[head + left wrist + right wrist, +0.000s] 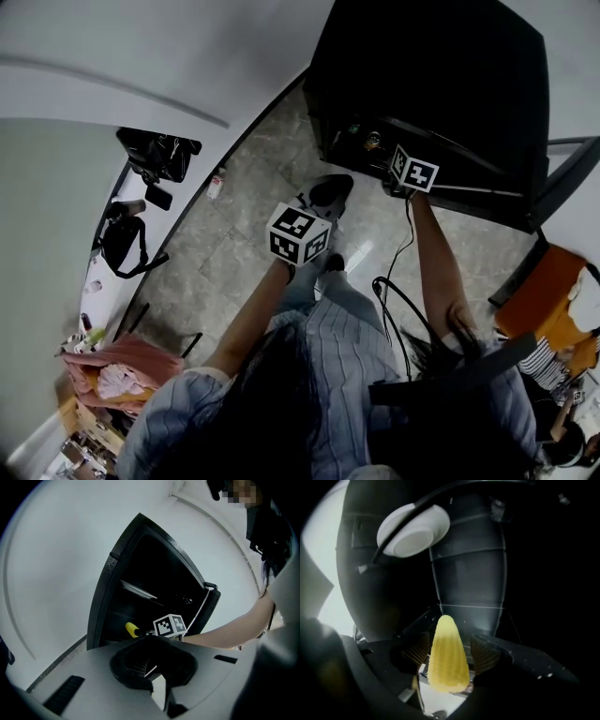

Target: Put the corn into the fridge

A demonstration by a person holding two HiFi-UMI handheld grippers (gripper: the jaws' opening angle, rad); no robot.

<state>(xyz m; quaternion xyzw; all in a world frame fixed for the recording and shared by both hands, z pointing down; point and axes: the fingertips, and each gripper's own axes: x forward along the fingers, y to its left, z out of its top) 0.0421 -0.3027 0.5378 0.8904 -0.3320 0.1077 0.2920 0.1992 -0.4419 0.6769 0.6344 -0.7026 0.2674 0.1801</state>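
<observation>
The yellow corn (448, 654) points tip-first into the dark inside of the black fridge (441, 75). My right gripper (450, 654) is shut on its thick end, a ribbed pad (416, 651) on each side. In the head view, the right gripper's marker cube (413, 172) is at the open fridge front. From the left gripper view, the corn (131, 629) shows just inside the fridge (115, 588), next to that marker cube (169, 626). My left gripper (157, 677) hangs back from the fridge, shut on nothing; its marker cube (298, 232) is over the floor.
A white dish (415, 529) sits on a shelf above the corn. The fridge door (570, 178) stands open to the right. Black bags (157, 155) lie on the white counter at left, with a small bottle (216, 185) on the tiled floor. A cable (398, 262) trails from the right gripper.
</observation>
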